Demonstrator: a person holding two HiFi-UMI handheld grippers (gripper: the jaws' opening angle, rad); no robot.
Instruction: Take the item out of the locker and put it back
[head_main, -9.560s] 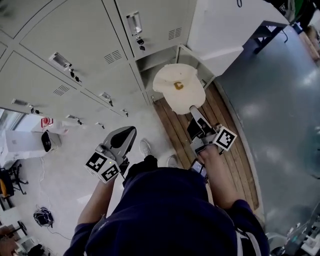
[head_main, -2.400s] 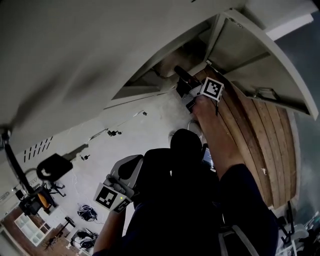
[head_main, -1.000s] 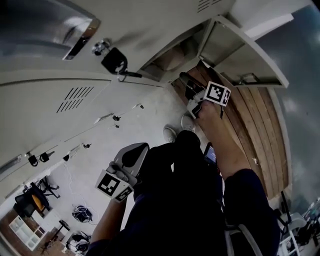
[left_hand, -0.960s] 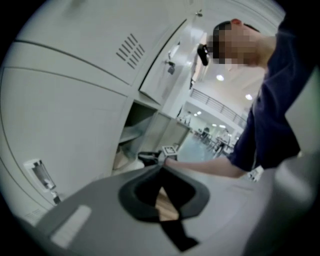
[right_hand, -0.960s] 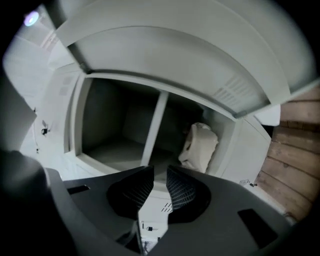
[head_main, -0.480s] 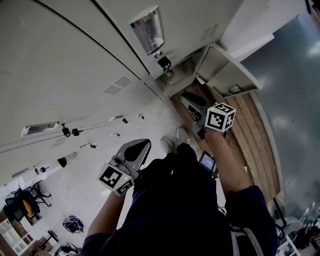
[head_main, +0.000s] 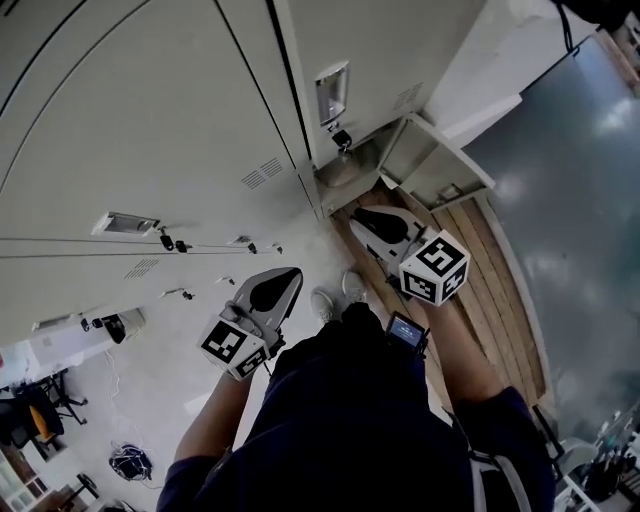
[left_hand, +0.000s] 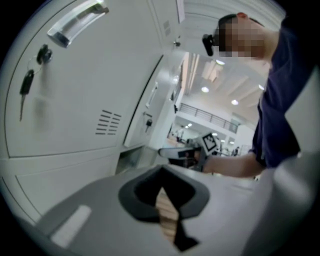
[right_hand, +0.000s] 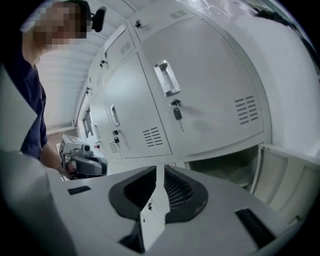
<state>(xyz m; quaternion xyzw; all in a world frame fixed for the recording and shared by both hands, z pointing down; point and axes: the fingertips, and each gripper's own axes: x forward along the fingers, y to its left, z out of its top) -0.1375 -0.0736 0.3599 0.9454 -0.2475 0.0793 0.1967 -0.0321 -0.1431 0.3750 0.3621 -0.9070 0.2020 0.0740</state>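
Observation:
The bottom locker (head_main: 372, 150) stands with its door (head_main: 440, 165) swung open. Inside lies a pale rounded shape (head_main: 346, 173), which looks like the cream cap. My right gripper (head_main: 364, 216) hovers in front of the opening, outside it, over the wooden boards. Its jaws are closing, with a narrow gap and nothing between them (right_hand: 160, 170). My left gripper (head_main: 284, 277) hangs lower left, away from the locker, its jaws together and empty (left_hand: 162, 169). The locker's inside (right_hand: 225, 167) looks dim in the right gripper view, where I cannot make out the cap.
Closed grey locker doors (head_main: 150, 120) with keys and handles fill the left and top. A strip of wooden boards (head_main: 490, 280) runs along the locker base, with shiny grey floor (head_main: 580, 200) to the right. The person's shoes (head_main: 325, 300) stand below the lockers.
The right gripper has drawn back out of the locker without the cap, which stays inside. The head view has risen, showing more closed doors. The left gripper has hardly moved.

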